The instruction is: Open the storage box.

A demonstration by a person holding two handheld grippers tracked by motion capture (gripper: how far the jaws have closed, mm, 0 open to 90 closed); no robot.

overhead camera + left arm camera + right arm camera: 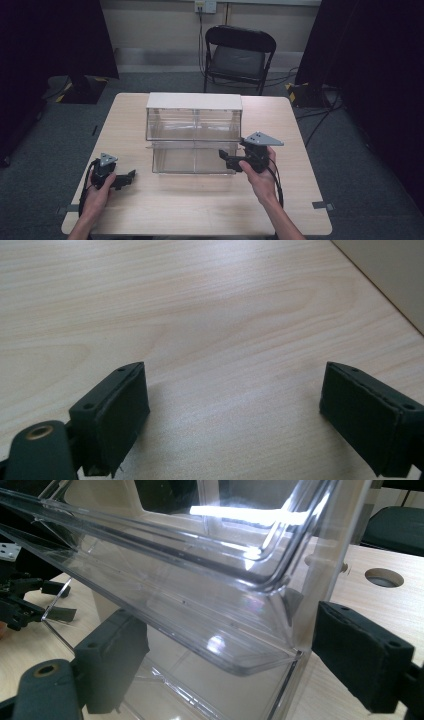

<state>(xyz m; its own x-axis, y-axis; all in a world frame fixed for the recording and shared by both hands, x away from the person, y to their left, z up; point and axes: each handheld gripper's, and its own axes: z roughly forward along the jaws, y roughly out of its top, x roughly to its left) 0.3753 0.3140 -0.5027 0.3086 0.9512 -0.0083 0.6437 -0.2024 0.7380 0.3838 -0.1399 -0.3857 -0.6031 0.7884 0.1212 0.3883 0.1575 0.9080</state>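
A clear plastic box (192, 135) with a white top (194, 100) stands in the middle of the wooden table (200, 210). It has two tiers, and a clear panel slopes across its front (200, 595). My right gripper (224, 157) is at the box's front right corner. In the right gripper view it (230, 655) is open, with its jaws on either side of the box's corner edge and not touching it. My left gripper (129, 177) rests low over the table, left of the box. It (235, 410) is open, with bare wood between its jaws.
A black folding chair (239, 55) stands behind the table. The tabletop has a round hole (384, 577) to the right of the box. Dark curtains hang at both sides, and cables lie on the grey floor (320, 120).
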